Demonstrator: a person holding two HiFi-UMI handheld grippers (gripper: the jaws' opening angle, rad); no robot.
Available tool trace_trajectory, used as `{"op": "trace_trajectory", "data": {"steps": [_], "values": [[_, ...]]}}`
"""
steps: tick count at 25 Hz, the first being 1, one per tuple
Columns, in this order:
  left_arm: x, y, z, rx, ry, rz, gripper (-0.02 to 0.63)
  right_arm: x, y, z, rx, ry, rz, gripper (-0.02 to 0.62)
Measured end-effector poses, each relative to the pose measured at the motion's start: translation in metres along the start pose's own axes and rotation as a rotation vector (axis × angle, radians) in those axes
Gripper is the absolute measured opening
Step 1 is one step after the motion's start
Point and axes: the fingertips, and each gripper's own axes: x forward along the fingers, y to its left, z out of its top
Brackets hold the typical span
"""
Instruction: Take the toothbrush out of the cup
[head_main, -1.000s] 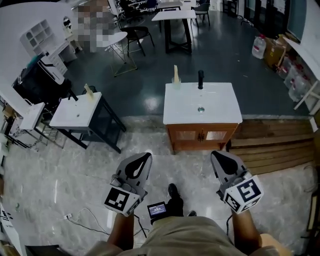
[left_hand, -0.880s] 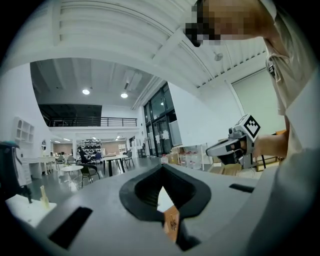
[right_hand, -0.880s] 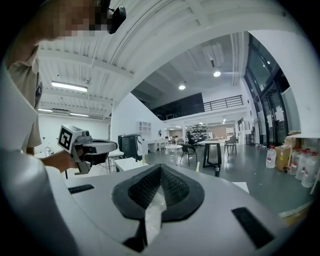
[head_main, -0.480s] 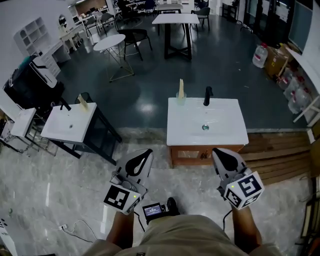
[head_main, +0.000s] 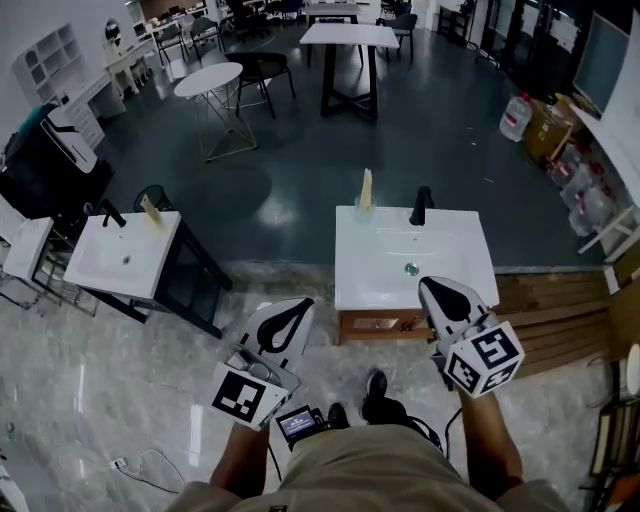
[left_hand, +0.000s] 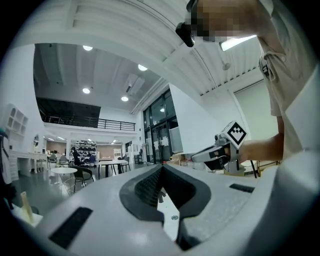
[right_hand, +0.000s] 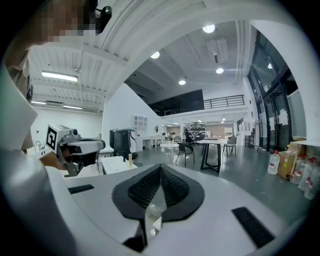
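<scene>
A pale toothbrush (head_main: 366, 186) stands upright in a small cup (head_main: 364, 206) at the back edge of the white sink top (head_main: 380, 270), left of a black faucet (head_main: 421, 205). Both grippers are held level in front of the sink, well short of the cup. My left gripper (head_main: 292, 308) is shut and empty, off the sink's front left corner. Shut and empty too, my right gripper (head_main: 432, 288) shows over the sink's front right edge. In the left gripper view the shut jaws (left_hand: 161, 168) hide the cup. The right gripper view (right_hand: 160, 168) does not show it either.
The sink sits on a wooden cabinet (head_main: 372, 324) on a pale marble floor. A second white sink (head_main: 125, 255) with its own brush and cup (head_main: 150, 210) stands at the left. Wooden steps (head_main: 560, 310) lie to the right. Tables and chairs (head_main: 345, 45) fill the room behind.
The sink has come nearer in the head view as the person walked up to it. Both grippers moved forward with it, still shut; the right one now overlaps the sink's front edge.
</scene>
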Motion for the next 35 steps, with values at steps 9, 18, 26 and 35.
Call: {"op": "trace_trajectory", "data": {"steps": [9,18,26,35], "values": [[0.027,0.049,-0.03,-0.026,0.077,0.087,0.005,0.089,-0.071,-0.021,0.049,0.02,-0.013,0.005],[0.083,0.097,-0.082,-0.059,0.199,0.156,0.005,0.227,-0.164,-0.067,0.086,0.088,-0.008,0.006],[0.119,0.134,-0.141,-0.138,0.312,0.252,0.005,0.364,-0.251,-0.152,0.135,0.236,-0.04,0.1],[0.137,0.164,-0.196,-0.185,0.393,0.327,0.005,0.464,-0.293,-0.232,0.165,0.356,-0.038,0.16]]}}
